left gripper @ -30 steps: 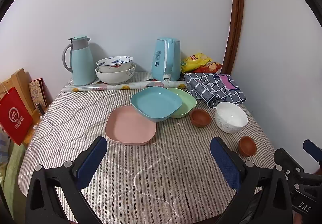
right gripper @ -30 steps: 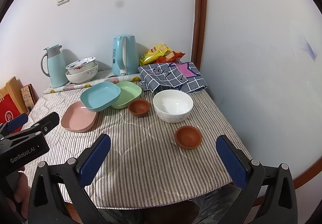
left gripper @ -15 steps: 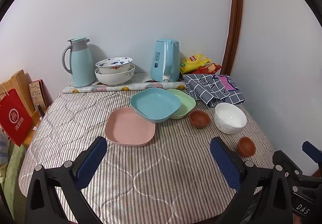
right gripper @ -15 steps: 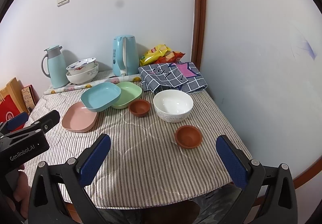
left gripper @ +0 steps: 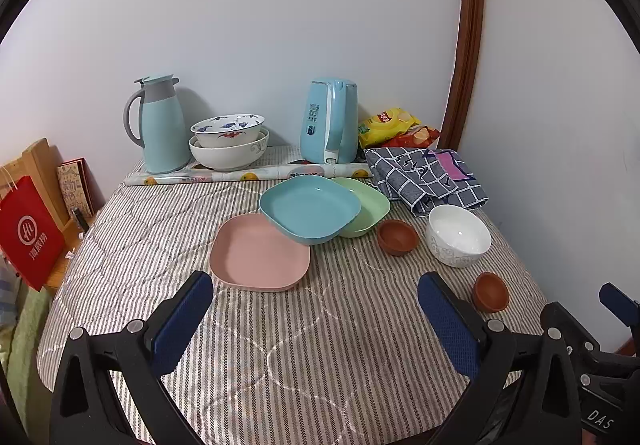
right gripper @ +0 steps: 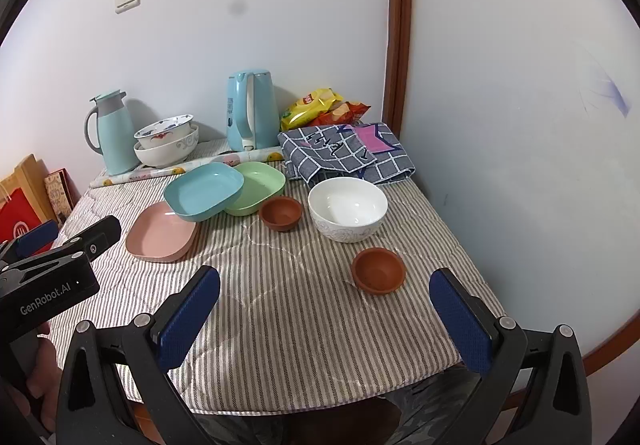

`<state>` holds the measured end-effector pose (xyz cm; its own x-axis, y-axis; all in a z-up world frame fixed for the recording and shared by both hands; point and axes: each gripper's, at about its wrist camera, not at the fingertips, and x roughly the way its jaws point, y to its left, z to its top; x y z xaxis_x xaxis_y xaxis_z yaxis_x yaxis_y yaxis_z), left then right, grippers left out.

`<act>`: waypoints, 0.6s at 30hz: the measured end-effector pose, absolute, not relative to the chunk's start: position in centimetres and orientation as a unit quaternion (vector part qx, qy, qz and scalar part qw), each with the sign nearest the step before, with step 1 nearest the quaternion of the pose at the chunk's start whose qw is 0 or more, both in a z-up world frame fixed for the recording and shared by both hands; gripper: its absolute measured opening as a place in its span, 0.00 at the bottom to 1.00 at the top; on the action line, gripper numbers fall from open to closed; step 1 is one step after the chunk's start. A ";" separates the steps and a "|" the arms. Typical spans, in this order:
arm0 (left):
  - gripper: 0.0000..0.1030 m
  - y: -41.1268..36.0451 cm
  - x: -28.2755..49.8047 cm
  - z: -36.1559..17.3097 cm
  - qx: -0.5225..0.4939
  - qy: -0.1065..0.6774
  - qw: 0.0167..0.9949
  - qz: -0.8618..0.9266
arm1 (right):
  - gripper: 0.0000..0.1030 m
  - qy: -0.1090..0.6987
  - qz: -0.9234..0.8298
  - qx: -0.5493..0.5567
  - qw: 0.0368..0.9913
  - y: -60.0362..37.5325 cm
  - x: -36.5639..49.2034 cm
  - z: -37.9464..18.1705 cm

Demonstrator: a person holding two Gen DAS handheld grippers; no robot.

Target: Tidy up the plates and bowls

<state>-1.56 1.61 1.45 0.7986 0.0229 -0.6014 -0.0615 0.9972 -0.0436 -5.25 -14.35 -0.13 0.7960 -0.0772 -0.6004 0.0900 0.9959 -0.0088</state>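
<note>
My left claw [left gripper: 314, 319] hangs wide open over the near edge of the bench [left gripper: 280, 345], holding nothing; my right claw [right gripper: 324, 315] is spread open too, empty, near the bench's near right corner. Just beyond my right claw sits a small brown bowl [right gripper: 378, 270], alone on the striped cloth. Farther in, a white bowl [right gripper: 347, 214] stands near the right edge, with a second small brown bowl [right gripper: 280, 213] just beside it on the left.

Beyond my left claw lies the pink plate [left gripper: 260, 254], flat on the bench. The blue plate [left gripper: 310, 210] rests tilted, its near corner lapping onto the pink plate and its far side over the green plate [left gripper: 368, 207].

Along the far edge stand a pale blue thermos jug [left gripper: 160, 125], two stacked patterned bowls [left gripper: 228, 143], a blue electric kettle [left gripper: 332, 121] and a rolled printed sheet [left gripper: 248, 176]. Snack bags [left gripper: 394, 127] and a folded checked cloth [left gripper: 428, 177] fill the far right corner.
</note>
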 end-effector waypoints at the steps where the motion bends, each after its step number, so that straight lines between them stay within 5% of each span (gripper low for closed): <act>1: 1.00 1.7 -1.6 1.4 -0.030 0.316 0.948 0.022 | 1.00 0.316 -0.044 0.011 0.948 -14.4 -5.2 -0.2; 18: 1.00 1.7 -0.4 0.6 -0.039 0.331 0.943 0.024 | 1.00 0.324 -0.049 0.029 0.944 -15.8 -4.3 -0.6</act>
